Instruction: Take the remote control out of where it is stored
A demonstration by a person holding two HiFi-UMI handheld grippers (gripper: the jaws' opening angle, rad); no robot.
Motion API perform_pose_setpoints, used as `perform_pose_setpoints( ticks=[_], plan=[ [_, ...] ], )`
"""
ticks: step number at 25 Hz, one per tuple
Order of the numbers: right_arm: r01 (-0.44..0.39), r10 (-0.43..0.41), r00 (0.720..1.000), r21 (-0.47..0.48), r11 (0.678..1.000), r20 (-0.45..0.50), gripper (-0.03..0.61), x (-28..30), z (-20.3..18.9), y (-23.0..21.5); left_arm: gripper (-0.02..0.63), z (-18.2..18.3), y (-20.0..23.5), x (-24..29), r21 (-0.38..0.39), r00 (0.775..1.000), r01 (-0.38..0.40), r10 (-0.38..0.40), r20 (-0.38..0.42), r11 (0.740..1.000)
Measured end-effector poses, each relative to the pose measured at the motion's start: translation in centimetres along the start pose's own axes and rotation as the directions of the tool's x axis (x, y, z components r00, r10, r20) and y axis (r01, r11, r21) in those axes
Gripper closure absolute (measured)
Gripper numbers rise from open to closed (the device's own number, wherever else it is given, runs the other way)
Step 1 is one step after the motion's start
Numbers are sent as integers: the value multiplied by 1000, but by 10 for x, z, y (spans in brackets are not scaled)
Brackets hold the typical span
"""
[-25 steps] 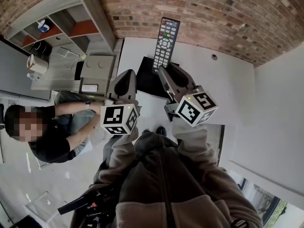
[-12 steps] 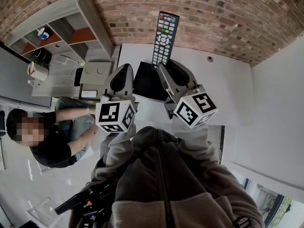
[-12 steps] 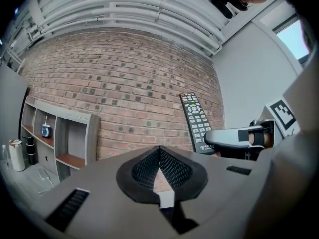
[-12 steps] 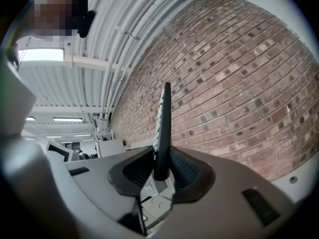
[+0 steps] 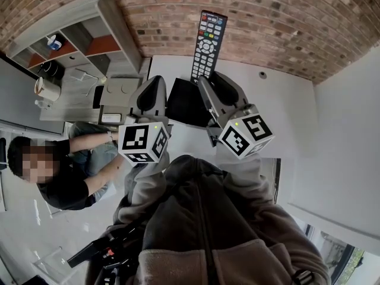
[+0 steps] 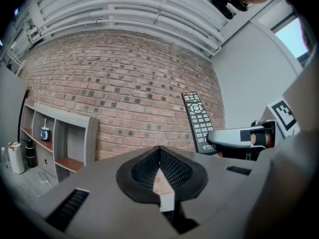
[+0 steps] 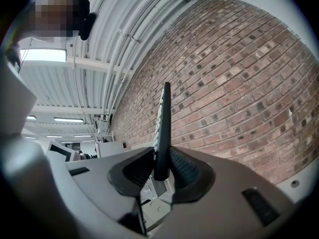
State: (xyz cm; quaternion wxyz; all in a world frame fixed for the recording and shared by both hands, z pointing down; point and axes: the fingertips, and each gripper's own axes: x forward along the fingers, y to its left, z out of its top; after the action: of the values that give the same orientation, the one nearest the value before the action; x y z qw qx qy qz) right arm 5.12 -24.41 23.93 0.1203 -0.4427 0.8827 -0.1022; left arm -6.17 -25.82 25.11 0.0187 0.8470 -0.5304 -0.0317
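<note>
The black remote control [image 5: 208,43] stands upright, clear above a black holder [image 5: 185,103] on the white table [image 5: 279,100]. My right gripper [image 5: 205,83] is shut on the remote's lower end. In the right gripper view the remote [image 7: 162,128] rises edge-on from between the pads, with my right gripper [image 7: 160,171] clamped on it. My left gripper [image 5: 153,92] hangs beside the holder's left edge. In the left gripper view my left gripper [image 6: 159,156] is shut, its tips touching with nothing between them, and the remote [image 6: 197,121] shows to the right against the brick wall.
A brick wall [image 5: 267,16] backs the table. At the left stand a white shelf unit [image 5: 89,34] and a low counter with a white jug [image 5: 46,86]. A seated person [image 5: 59,171] is at the lower left, close to my left gripper.
The remote in my right gripper has risen a little further above the black holder. My left gripper has drifted slightly left and stays shut.
</note>
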Motion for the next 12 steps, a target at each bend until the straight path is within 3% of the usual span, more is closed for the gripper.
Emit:
perform_pose_setpoints(
  ticks=[12],
  plan=[
    [-10,10,1000,-23,1000,26,474,-2,6,3,608,2,4,-2,-1,1000,-5,5,13,1000]
  ],
)
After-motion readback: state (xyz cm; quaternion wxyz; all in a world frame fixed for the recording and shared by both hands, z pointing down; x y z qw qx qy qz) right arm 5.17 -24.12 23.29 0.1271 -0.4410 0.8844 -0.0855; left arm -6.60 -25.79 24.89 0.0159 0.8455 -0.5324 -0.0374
